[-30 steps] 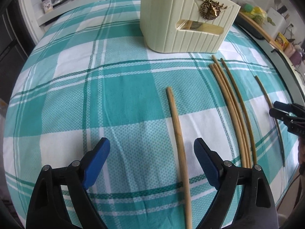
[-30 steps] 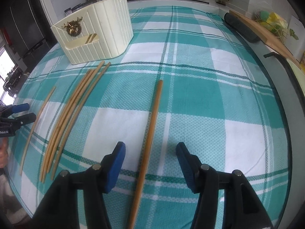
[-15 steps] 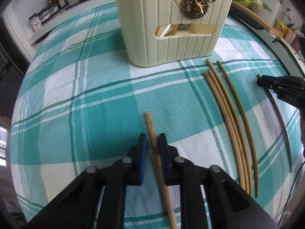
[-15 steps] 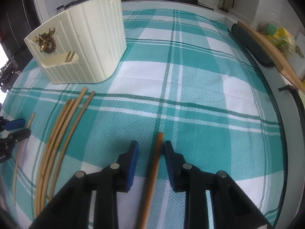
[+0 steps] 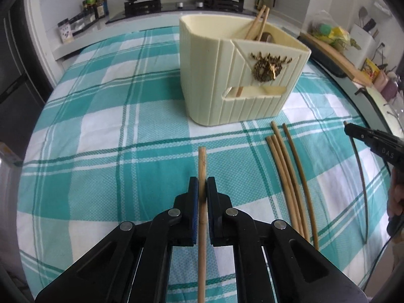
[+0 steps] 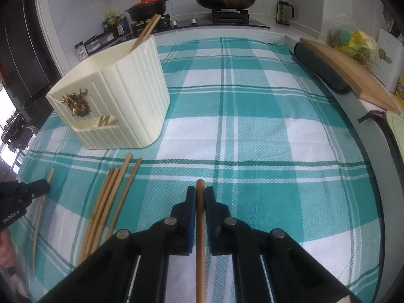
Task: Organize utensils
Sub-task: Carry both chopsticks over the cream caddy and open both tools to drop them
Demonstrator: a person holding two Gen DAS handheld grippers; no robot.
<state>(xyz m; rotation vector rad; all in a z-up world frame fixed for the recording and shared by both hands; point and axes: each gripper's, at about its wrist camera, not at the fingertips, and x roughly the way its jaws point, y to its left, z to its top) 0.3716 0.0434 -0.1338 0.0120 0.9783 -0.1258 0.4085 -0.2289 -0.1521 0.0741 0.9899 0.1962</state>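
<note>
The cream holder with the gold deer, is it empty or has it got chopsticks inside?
Not empty. Two chopsticks poke out above the cream holder's rim, leaning at a slant.

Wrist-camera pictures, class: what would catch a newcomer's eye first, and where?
Each gripper's jaws are shut on a single chopstick, front and centre. Behind stands a cream ribbed utensil holder with a gold stag emblem. Four loose chopsticks lie on the teal checked cloth.
</note>
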